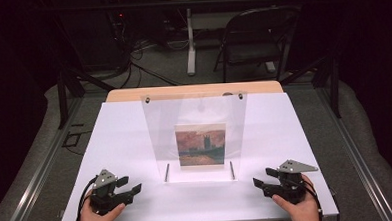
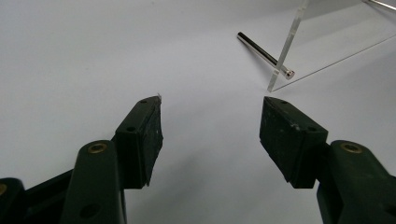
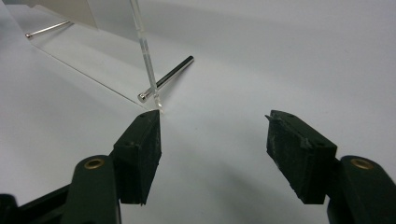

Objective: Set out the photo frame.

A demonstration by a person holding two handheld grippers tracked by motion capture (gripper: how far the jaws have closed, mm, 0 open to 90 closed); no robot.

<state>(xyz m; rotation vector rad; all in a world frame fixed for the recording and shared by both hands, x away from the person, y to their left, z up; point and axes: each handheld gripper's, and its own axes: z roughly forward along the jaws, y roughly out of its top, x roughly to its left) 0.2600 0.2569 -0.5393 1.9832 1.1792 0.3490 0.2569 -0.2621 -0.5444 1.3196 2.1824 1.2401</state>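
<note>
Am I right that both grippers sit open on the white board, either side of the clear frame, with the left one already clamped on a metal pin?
Not quite: the left gripper holds nothing. The left gripper view shows its jaws apart over bare board, the metal pin lying beyond them. The right gripper is open too, flanking the clear frame.

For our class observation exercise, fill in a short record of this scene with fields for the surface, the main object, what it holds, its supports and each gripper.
surface: white table
main object: clear acrylic frame, upright and leaning, mid-table
held inside: painting print in reddish and blue tones
supports: two metal pins through the frame's lower edge
left gripper: open, holding nothing, left of the frame
right gripper: open, holding nothing, right of the frame
contact: neither gripper's fingers touch the frame
</note>
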